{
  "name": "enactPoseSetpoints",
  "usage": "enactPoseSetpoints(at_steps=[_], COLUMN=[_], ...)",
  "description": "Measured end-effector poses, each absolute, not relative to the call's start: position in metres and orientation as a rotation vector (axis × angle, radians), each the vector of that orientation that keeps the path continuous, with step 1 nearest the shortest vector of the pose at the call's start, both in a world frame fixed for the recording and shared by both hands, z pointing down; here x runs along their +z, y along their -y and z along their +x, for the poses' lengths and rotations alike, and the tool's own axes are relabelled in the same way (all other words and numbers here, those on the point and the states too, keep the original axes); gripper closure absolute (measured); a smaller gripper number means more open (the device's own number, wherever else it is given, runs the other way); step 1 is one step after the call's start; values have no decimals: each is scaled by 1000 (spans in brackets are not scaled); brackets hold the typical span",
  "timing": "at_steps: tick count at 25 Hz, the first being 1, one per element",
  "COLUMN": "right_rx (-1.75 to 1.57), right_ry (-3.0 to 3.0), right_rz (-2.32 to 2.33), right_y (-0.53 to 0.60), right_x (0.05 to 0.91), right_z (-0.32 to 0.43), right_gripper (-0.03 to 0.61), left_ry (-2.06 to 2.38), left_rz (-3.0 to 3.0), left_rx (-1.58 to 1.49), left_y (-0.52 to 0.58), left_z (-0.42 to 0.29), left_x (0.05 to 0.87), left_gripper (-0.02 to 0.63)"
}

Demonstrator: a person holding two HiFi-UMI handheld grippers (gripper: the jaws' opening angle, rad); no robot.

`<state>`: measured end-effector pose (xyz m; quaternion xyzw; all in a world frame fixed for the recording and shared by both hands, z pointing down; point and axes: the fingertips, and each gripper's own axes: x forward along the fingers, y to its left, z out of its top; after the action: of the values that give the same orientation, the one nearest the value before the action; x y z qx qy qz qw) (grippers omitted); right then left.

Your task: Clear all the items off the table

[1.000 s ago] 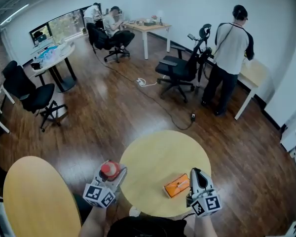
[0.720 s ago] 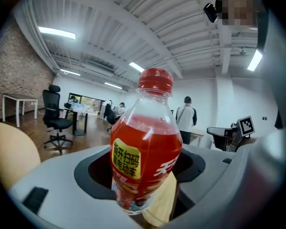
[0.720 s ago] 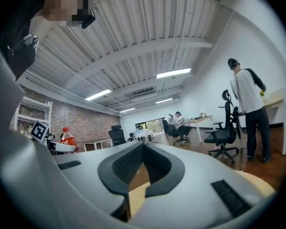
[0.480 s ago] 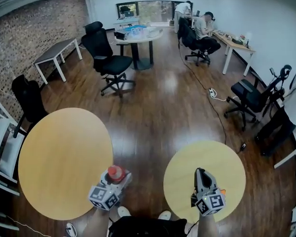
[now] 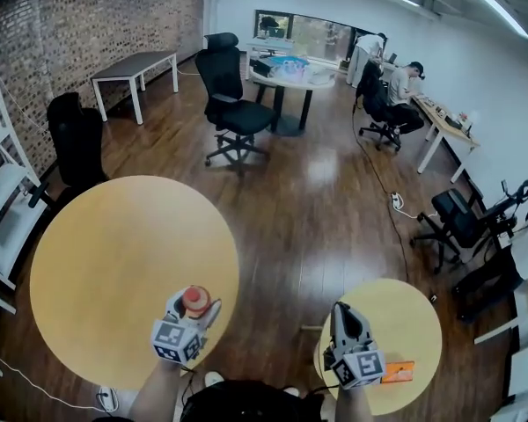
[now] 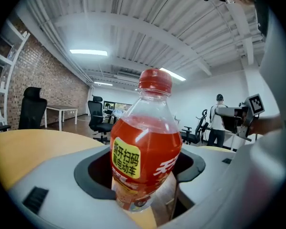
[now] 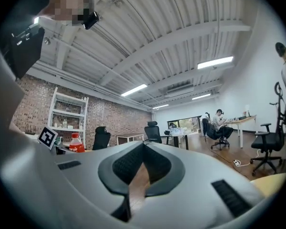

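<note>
A red-capped bottle (image 6: 145, 142) is gripped by the left tool (image 5: 192, 308), whose jaws are closed on the labelled lower body. The bottle is held upright, its long axis vertical and its cap uppermost, so that in the head view the cap is seen from above. It is placed at the lower left of the head view, over the near edge of the large round worktop (image 5: 114, 253); whether its base touches the surface cannot be told.

The bottle is filled with red drink almost to the neck, so some weight is to be expected. Its clear plastic wall is judged smooth, rather slippery, and likely to give under a hard squeeze. A hold around the straight body below the shoulder, as here, is judged the soundest.

The right tool (image 7: 144, 147) is closed, its tips brought together with nothing between them. It is seen at the lower right of the head view, over the small round worktop (image 5: 405, 315). Just beside it an orange pack (image 5: 398, 372) is left lying flat, its long axis roughly across the frame. It is judged light and best taken across its narrow width.
</note>
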<state>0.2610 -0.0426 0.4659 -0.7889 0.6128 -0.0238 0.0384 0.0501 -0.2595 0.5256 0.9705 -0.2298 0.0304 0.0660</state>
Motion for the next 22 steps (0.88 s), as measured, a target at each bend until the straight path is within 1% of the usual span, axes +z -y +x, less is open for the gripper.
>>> enactPoseSetpoints(at_steps=[4,9,13,18,22], right_rx=[-108,-244,-261,-248,-333], right_ry=[-1903,-1971,-2100,-2324,-2382], right_rz=[-2431,-2428,-2370,-2300,-2236], right_y=[55,79,116,138,145], right_x=[471,496,497,521,547], right_z=[255,238,216,180,159], right_gripper=[575,575,575,575,575], left_ry=[778,867,924,985,1016], left_rz=[2892,2831,2798,2739,2743], left_rx=[93,143,182,251,178], left_y=[289,313,327,324,320], left_z=[41,9,-11,-22,-27], left_x=[536,560,578,614,621], left_gripper=[296,296,296,291,291])
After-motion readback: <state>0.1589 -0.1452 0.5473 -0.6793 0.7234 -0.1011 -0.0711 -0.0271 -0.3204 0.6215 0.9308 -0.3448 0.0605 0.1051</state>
